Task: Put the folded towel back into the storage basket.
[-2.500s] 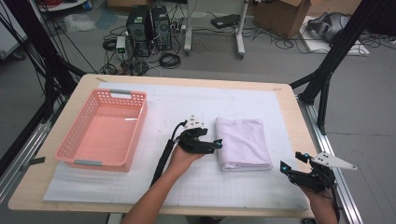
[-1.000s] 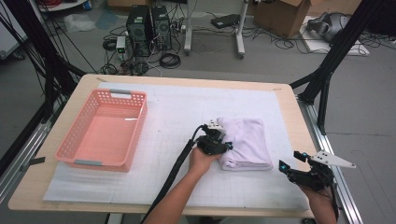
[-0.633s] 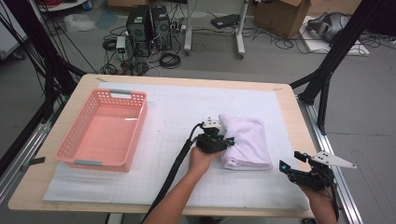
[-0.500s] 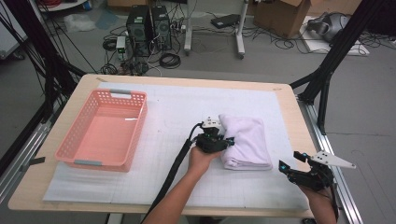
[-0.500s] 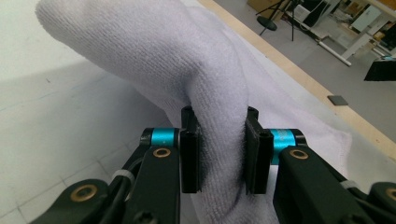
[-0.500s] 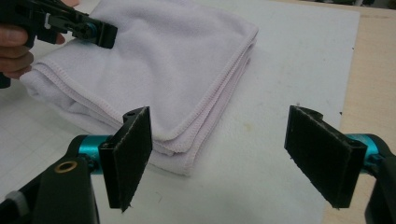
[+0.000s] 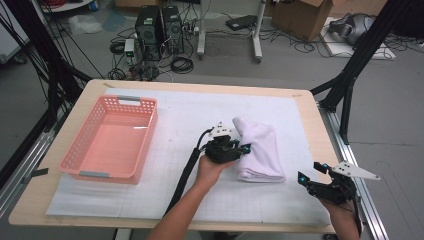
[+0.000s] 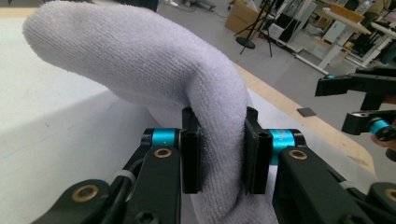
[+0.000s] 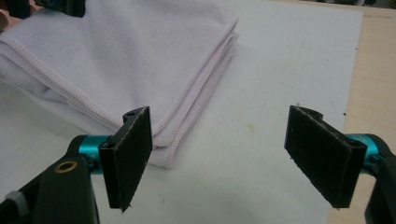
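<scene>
at the lower right of the high view the right gripper (image 7: 320, 181) rests on the table (image 7: 320, 120) edge, its jaws wide apart with nothing between them, pointed at the near corner of the towel (image 9: 116, 60). at the middle of that view the left gripper (image 7: 235, 148) has its jaws closed on a bunched fold at the towel's left edge; in the left gripper view the cloth (image 8: 140, 60) arches up out of the pads. it looks soft, light and limp, so it will likely sag and unfold from a single pinch; taking several layers at a folded edge should keep it together. further off at the left of the high view, the pink basket (image 7: 95, 145) looks empty
</scene>
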Available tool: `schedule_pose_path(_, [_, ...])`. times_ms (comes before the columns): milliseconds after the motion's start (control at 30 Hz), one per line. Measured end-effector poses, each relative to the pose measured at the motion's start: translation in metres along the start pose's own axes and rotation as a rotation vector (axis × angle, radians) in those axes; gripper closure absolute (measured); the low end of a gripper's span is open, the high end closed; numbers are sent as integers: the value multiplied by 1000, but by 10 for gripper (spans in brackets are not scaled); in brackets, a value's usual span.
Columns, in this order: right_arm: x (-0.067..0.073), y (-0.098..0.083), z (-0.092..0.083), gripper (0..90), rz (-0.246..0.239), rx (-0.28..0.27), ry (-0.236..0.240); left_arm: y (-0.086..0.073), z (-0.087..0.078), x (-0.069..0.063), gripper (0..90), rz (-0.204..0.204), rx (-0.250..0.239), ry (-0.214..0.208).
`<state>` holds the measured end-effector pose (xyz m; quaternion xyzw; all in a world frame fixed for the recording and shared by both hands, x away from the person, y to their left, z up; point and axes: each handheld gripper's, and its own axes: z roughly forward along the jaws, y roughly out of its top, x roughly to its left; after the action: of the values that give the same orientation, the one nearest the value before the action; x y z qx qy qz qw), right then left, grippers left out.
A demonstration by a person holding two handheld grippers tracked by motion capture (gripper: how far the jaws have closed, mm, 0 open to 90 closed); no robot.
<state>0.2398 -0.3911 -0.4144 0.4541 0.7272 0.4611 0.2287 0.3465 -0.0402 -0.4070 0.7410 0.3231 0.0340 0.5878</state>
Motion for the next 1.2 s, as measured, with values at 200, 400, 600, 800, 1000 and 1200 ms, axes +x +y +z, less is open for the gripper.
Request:
schedule_pose_path(200, [1, 0, 1, 225, 5, 5, 3, 3, -8, -1, 729, 25, -7, -2])
schedule_pose_path(400, [1, 0, 1, 225, 0, 1, 2, 6, -14, -2, 729, 37, -13, -7])
schedule_pose_path(600, [2, 0, 1, 225, 4, 1, 2, 11, -25, -2, 729, 58, -30, -9])
schedule_pose_path(800, [2, 1, 1, 225, 1, 3, 3, 15, -33, -1, 730, 75, -40, -6])
schedule_pose_path(1000, [2, 1, 1, 225, 0, 0, 1, 19, -42, -2, 730, 95, -53, -15])
schedule_pose_path(1200, [2, 1, 2, 225, 2, 0, 2, 24, -52, -4, 730, 114, -58, -22])
